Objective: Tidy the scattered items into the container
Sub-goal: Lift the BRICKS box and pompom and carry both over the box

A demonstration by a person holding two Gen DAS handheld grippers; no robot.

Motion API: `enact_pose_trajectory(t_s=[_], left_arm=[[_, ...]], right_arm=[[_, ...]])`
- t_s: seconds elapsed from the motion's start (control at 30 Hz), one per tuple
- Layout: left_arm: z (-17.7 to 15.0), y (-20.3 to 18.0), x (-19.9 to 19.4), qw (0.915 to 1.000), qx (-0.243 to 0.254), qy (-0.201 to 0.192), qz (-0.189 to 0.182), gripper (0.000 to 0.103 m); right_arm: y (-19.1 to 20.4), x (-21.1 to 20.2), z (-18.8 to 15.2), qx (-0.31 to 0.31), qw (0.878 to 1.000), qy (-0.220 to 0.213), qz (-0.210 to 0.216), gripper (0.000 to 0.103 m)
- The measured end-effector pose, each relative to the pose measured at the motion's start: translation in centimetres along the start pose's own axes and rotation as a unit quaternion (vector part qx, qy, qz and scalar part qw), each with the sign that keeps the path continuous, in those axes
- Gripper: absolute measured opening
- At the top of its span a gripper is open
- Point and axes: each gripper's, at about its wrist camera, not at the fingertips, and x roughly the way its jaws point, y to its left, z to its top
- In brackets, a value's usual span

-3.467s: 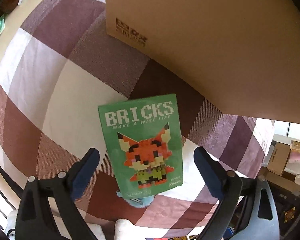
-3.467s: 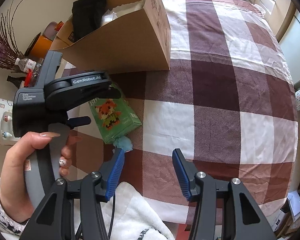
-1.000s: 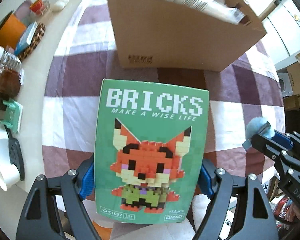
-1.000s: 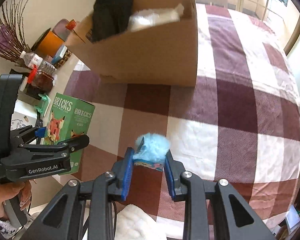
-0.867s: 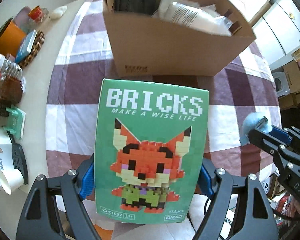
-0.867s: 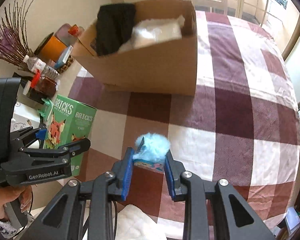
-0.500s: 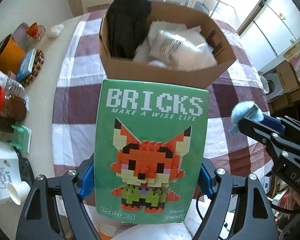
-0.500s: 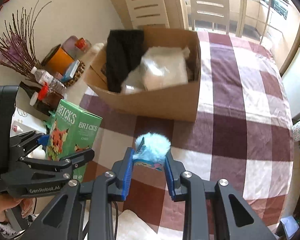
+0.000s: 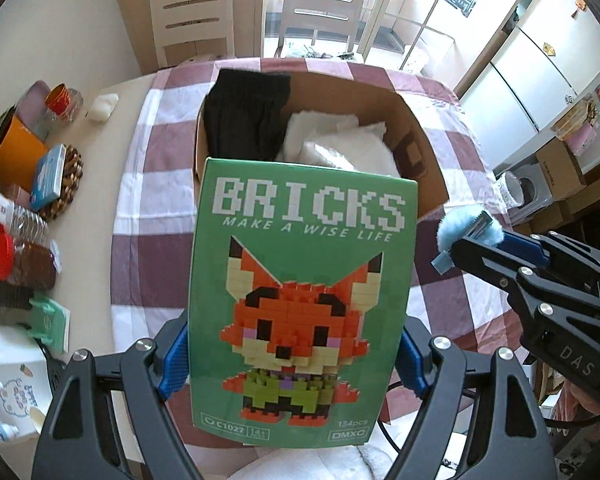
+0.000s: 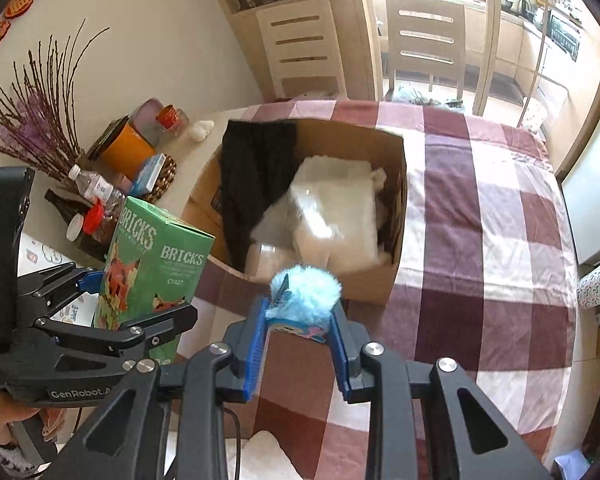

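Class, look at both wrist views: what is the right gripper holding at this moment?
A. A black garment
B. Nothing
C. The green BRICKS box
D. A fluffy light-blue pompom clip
D: the right gripper has its fingers closed on the fluffy light-blue pompom clip, while the green BRICKS box sits in the left gripper.
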Motion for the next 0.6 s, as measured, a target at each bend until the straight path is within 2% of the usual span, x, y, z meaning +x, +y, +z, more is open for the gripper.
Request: enact_pose_trajectory(t_s=[0.33, 0.6], left_arm=[[5.5, 0.1, 1.2, 1.0000, 0.003, 0.001, -0.001, 0.082], [8.1, 1.0, 3.5, 0.9999, -0.005, 0.014, 0.009, 0.083]], right_arm=[[-0.3, 1.1, 4.9, -0.013, 1.000, -0.001, 0.004, 0.029], [-1.0, 3.9, 7.5, -0.020, 1.000, 0.023, 0.008, 0.029]])
